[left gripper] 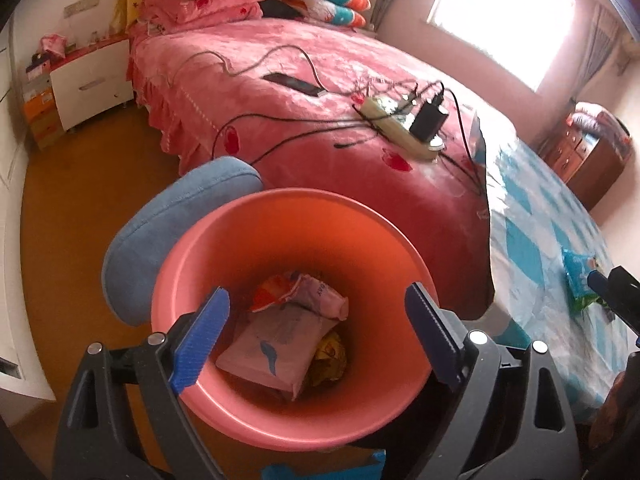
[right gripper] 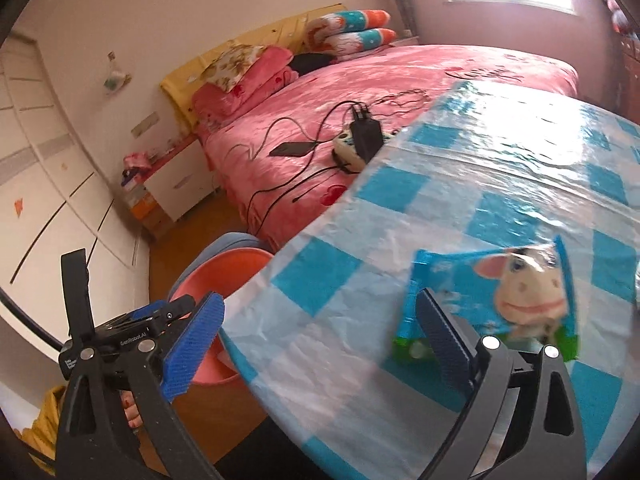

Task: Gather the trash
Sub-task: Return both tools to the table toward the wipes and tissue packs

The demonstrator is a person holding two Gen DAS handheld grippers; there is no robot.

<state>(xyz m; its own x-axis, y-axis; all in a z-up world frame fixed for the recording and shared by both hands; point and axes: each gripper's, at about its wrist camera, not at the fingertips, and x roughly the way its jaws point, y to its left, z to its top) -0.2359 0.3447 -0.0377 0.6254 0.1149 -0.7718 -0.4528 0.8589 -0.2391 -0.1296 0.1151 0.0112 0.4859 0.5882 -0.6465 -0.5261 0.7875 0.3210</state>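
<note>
Left gripper (left gripper: 316,332) hanging over pink bin (left gripper: 224,236), jaws standing wide, nothing between them. Wrappers (left gripper: 288,332) lying at bin bottom. Right gripper (right gripper: 320,340) hovering over checkered tabletop (right gripper: 500,168), jaws gaping wide, empty. Blue cow-print packet (right gripper: 520,292) lying on tabletop just beyond right finger, bin sitting beside tabletop edge.

One pink bin (left gripper: 288,248) holding three discarded wrappers (left gripper: 280,340) is seen; one blue snack packet (right gripper: 520,300) is left on the worktop (right gripper: 360,320).
</note>
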